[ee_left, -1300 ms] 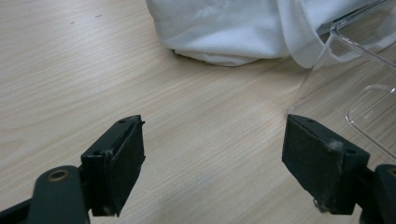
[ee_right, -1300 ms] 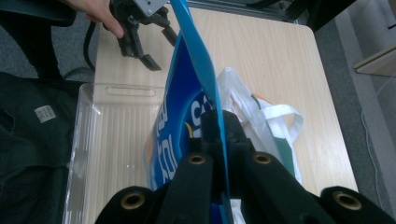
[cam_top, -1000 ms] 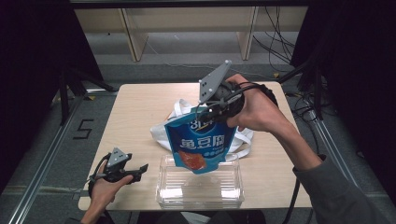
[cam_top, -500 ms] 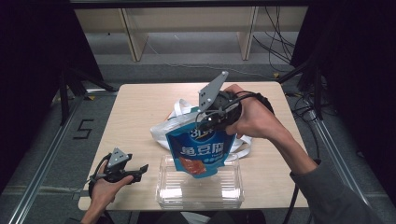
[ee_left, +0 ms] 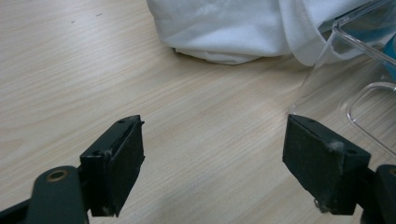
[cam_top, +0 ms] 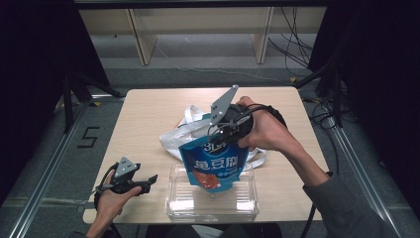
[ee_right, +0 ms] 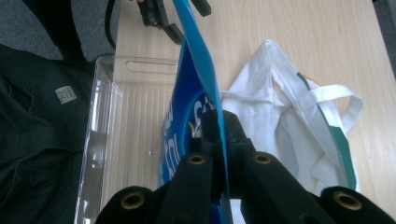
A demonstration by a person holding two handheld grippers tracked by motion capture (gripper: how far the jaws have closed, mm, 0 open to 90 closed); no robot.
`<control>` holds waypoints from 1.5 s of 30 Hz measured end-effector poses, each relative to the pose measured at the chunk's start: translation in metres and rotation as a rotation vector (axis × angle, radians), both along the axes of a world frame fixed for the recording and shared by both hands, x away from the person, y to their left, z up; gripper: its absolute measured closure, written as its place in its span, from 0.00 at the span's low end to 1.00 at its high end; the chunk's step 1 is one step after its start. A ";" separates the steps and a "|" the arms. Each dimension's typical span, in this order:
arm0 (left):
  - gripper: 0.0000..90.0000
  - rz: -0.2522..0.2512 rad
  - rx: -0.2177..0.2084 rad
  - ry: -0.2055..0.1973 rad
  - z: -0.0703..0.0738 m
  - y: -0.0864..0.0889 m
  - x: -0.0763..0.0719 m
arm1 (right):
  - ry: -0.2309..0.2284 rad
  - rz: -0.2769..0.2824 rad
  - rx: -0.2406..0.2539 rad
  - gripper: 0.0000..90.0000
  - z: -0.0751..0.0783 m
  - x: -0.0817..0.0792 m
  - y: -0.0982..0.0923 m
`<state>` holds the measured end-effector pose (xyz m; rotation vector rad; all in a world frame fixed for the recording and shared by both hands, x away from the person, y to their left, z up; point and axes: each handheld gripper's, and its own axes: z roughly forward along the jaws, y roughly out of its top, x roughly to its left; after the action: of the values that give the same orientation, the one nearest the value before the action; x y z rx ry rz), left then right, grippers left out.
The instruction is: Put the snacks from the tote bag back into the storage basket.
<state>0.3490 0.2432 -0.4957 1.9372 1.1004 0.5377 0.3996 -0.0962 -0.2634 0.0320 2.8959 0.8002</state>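
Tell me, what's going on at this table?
A person works with a hand-held gripper in each hand. The right gripper is clamped on the top edge of a blue snack pouch, which hangs over a clear plastic bin at the table's near edge. A white cloth bag lies behind the bin. The left gripper rests open to the left, holding nothing.

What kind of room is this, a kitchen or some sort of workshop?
Probably a lab or recording booth, not a kitchen: black curtains hang around a lone wooden table, loose cables trail on the floor, and a floor mark sits by metal rails.
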 end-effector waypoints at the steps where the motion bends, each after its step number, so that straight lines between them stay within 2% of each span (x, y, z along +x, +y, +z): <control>1: 0.22 -0.001 -0.002 0.003 0.000 0.000 0.000 | -0.012 0.033 0.001 1.00 -0.003 0.003 0.001; 5: 0.22 -0.002 -0.001 0.000 0.000 0.000 0.000 | -0.007 0.011 -0.002 1.00 -0.006 0.004 0.001; 6: 0.22 -0.003 0.001 0.001 0.000 0.000 0.000 | 0.006 -0.001 0.001 1.00 -0.007 0.003 0.001; 9: 0.22 -0.007 -0.006 0.002 0.000 0.000 0.000 | 0.002 0.023 0.001 1.00 -0.013 0.006 0.001; 14: 0.22 -0.012 0.002 0.005 0.001 -0.001 0.001 | 0.004 0.014 0.005 1.00 -0.018 0.007 -0.001; 19: 0.22 -0.008 -0.002 0.005 0.000 0.000 0.001 | 0.008 0.011 0.037 0.99 -0.020 0.007 -0.006; 20: 0.22 -0.010 0.001 0.006 0.000 0.000 0.001 | 0.035 0.008 0.065 0.92 -0.019 0.007 -0.009; 21: 0.22 -0.015 0.004 0.009 0.001 -0.001 0.000 | 0.038 -0.017 0.084 0.84 -0.017 0.006 -0.011; 22: 0.22 -0.013 0.002 0.005 0.000 -0.001 0.000 | 0.038 -0.017 0.084 0.84 -0.017 0.006 -0.011; 23: 0.22 -0.017 0.006 0.010 0.000 0.000 0.000 | 0.044 -0.040 0.090 0.79 -0.016 0.005 -0.013; 24: 0.22 -0.008 -0.011 0.002 0.000 -0.001 0.001 | 0.034 -0.052 0.110 0.77 -0.015 0.004 -0.017; 26: 0.22 -0.010 -0.004 0.006 0.000 -0.001 0.001 | 0.024 -0.053 0.170 0.67 -0.011 0.003 -0.025; 27: 0.22 -0.013 0.000 0.005 0.000 0.000 0.000 | 0.006 -0.075 0.200 0.62 -0.010 0.003 -0.032; 28: 0.22 -0.015 0.000 0.008 0.000 -0.001 0.000 | 0.006 -0.075 0.200 0.62 -0.010 0.003 -0.032; 29: 0.22 -0.019 0.008 0.006 0.000 0.000 0.000 | 0.018 -0.094 0.227 0.61 -0.010 0.002 -0.040; 30: 0.22 -0.024 0.016 0.004 0.001 0.000 0.001 | 0.018 -0.094 0.227 0.61 -0.010 0.002 -0.040; 31: 0.22 -0.023 0.018 0.004 0.001 0.000 0.001 | 0.010 -0.092 0.249 0.58 -0.010 0.002 -0.047; 34: 0.22 -0.023 0.017 0.007 0.000 0.000 0.001 | 0.007 -0.104 0.259 0.56 -0.010 0.000 -0.052; 35: 0.22 -0.017 0.010 0.002 0.000 -0.001 0.001 | -0.005 -0.125 0.264 0.55 -0.009 -0.004 -0.058; 39: 0.22 -0.010 0.005 0.011 0.000 -0.001 0.000 | -0.014 -0.127 0.291 0.54 -0.010 -0.010 -0.068; 40: 0.22 -0.016 0.013 0.010 0.000 0.000 0.000 | -0.020 -0.144 0.296 0.53 -0.009 -0.012 -0.072; 41: 0.22 -0.019 0.001 0.009 0.000 0.000 0.001 | -0.023 -0.163 0.308 0.53 -0.010 -0.016 -0.079; 43: 0.22 -0.023 0.011 0.000 0.001 0.000 0.000 | -0.018 -0.166 0.309 0.53 -0.011 -0.017 -0.081; 45: 0.22 -0.018 0.003 0.008 0.000 -0.001 0.000 | -0.018 -0.172 0.310 0.52 -0.014 -0.017 -0.086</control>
<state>0.3494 0.2424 -0.4955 1.9517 1.0867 0.5221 0.3823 -0.1821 -0.2774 0.2988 2.6770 1.1961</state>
